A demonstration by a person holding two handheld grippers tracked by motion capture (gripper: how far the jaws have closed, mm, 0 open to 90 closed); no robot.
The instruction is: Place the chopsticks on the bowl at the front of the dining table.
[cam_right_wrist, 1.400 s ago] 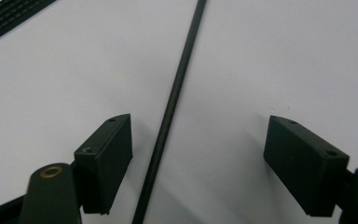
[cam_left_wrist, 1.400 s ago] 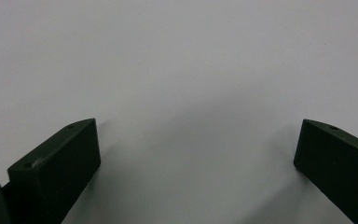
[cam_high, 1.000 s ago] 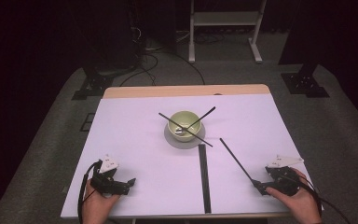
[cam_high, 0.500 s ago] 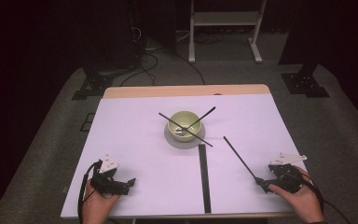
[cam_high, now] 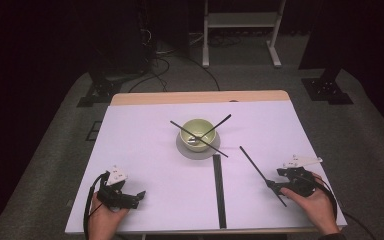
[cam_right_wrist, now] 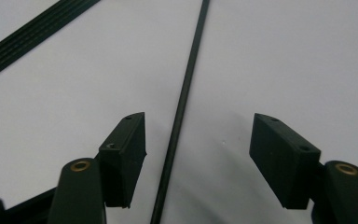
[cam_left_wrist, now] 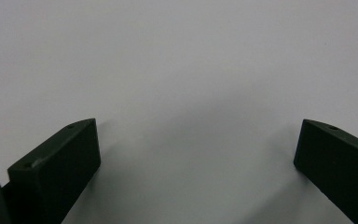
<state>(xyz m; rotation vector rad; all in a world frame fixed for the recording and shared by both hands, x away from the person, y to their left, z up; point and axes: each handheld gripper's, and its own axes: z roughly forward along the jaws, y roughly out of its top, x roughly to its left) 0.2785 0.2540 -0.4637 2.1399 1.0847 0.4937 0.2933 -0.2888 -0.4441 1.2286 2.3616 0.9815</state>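
Right of the black strip (cam_high: 219, 190), my right gripper (cam_right_wrist: 198, 140) has drawn back with jaws spread around the rod (cam_high: 261, 175), released flat on the table. My left gripper (cam_high: 130, 199) rests open.

No readable text, label, brand, number or sign anywhere; small white tags on both grippers too blurred.
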